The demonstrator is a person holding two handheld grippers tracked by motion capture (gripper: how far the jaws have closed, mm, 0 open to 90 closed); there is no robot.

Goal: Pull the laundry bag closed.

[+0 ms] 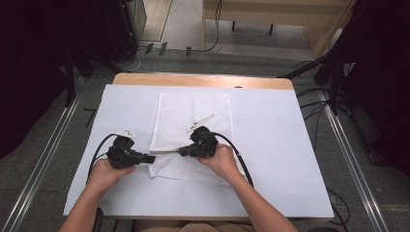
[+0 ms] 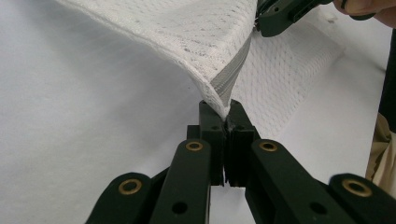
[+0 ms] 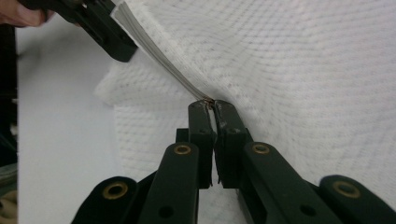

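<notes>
A: Object: white mesh laundry bag (image 1: pixel 193 130), lying flat on the white sheet (image 1: pixel 270 145) that covers the desk (image 1: pixel 203 79), near the middle, its near edge lifted between my two tools. Handling?

B: Light and limp, I judge. The open knit weave sags wherever I don't hold it; in the left gripper view it drapes in a soft curve off the lifted edge. No stiffness except along the zipper tape (image 2: pixel 233 70), a smooth, denser woven band that runs taut between my two grips.

A: Where to take hold?

B: On that tape, not the mesh. The mesh would probably stretch and could snag or slip through the pads; the tape is the firmest line on it. My left gripper (image 2: pixel 225 114) has its jaws pressed fully together on the end of the tape at the bag's corner. My right gripper (image 3: pixel 211 103) is likewise clamped tight, on a small brownish bit at the zipper line, likely the slider pull, though it is too small to tell for sure.

A: Risks?

B: A thin grip, so a sharp tug may pull the fabric free. Keep tension straight along the zipper.

A: Surroundings?

B: Matte white sheet, wood desk edge beyond it, grey floor (image 1: pixel 58 145), black cables (image 1: pixel 239 154) trailing from both tools
</notes>
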